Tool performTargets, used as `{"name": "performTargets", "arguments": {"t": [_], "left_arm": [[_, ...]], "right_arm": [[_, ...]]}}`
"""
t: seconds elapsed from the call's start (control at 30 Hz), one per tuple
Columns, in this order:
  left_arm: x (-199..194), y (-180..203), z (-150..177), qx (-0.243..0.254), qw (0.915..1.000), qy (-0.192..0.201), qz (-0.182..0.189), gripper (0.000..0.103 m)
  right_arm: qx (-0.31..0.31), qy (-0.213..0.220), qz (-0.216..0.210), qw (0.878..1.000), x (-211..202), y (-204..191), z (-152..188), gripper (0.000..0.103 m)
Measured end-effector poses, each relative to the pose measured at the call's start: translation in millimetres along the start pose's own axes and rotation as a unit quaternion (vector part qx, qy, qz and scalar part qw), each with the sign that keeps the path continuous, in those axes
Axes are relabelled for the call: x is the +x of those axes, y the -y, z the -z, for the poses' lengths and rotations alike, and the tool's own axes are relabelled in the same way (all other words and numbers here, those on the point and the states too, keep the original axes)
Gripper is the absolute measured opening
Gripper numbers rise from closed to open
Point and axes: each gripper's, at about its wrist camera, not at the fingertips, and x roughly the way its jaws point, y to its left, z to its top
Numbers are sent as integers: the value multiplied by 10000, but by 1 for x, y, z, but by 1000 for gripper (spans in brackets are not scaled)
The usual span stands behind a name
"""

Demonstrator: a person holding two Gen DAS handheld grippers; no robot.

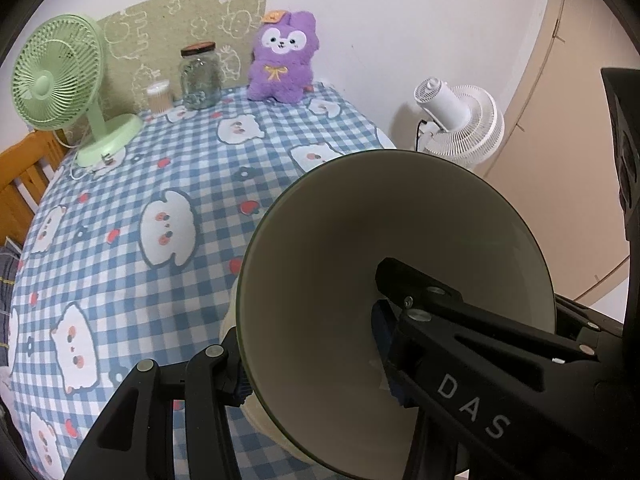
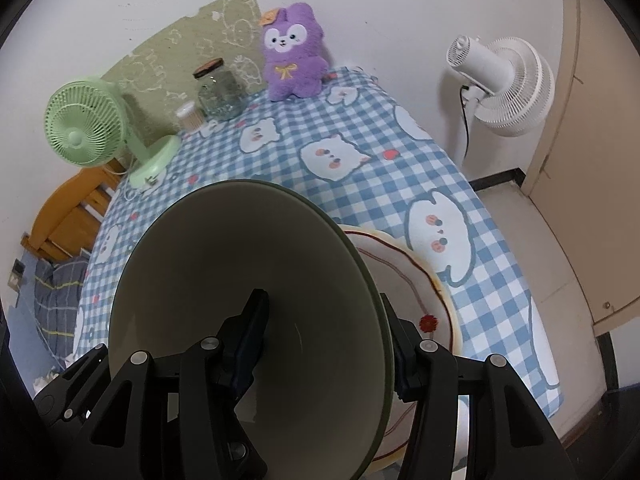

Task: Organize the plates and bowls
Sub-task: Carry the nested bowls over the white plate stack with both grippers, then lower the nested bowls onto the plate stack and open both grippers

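Both the left gripper (image 1: 316, 356) and right gripper (image 2: 324, 344) jaws pinch the green-rimmed bowl's (image 1: 384, 248) wall, so it should stay level and be lowered centred onto the floral plate (image 2: 424, 300).

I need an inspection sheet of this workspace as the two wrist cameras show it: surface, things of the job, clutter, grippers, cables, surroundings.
Surface: table under a blue checked cloth with white animal prints.
Job's things: green-rimmed bowl, tilted; cream plate with a brown line and a red flower, beside and behind it.
Clutter: green fan, glass jar, small swab container, purple plush toy, all along the far edge.
Grippers: left gripper and right gripper each straddle a bowl's rim, one finger inside and one outside.
Cables: white cord at the green fan's base; black cord at the white fan.
Surroundings: white wall, wooden bed frame.
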Motion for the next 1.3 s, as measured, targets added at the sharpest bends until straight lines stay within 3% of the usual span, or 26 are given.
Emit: {"name": "performTargets", "arguments": {"t": [0.27,0.93,1.13,1.2,1.3], "left_arm": [[16,0,-4,-10,9998,-200,41,50],[23,-3,-7,31,9998,-180,16,52],[17,-2,-7,41,9999,-143,1,56],[15,-1,-7,50,9999,-102,-37,65],[9,0,-6,70,9999,-29,-77,69]], "right_arm": [[70,-192,89,9998,16,6,-4,56],[11,-174,110,9998,22,3,-10,59],[-134,-57,-29,9999,18,-4,-8,82],[-172,65,60,9998,13,-5,-8,86],[-205,136,90,9997,7,-6,-7,86]]}}
